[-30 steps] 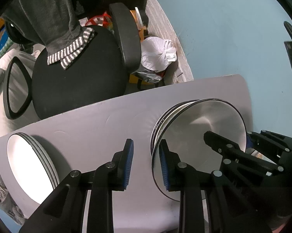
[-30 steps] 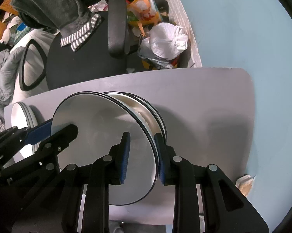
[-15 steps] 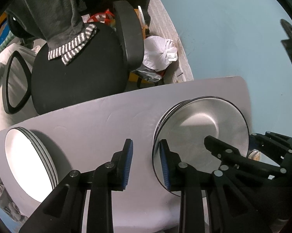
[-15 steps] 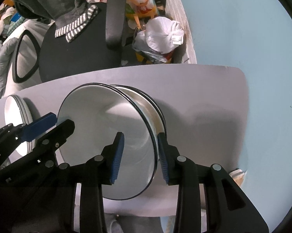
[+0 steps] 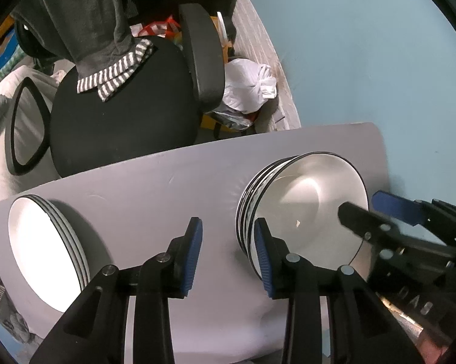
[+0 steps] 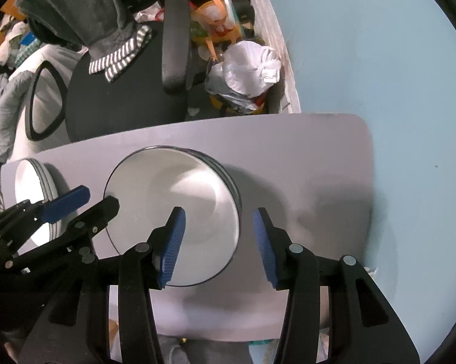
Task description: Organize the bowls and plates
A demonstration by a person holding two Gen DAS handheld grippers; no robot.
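Here, in the left wrist view, the left gripper (image 5: 228,253) is parted and empty above the table (image 5: 167,182), bowls (image 5: 303,209) to its right, plates (image 5: 45,251) left. In the right wrist view, the right gripper (image 6: 217,247) gapes wide, holding nothing, over the bowls (image 6: 173,221).

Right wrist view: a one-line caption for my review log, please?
Open right gripper over a stack of bowls on the grey table; plates stacked at left.
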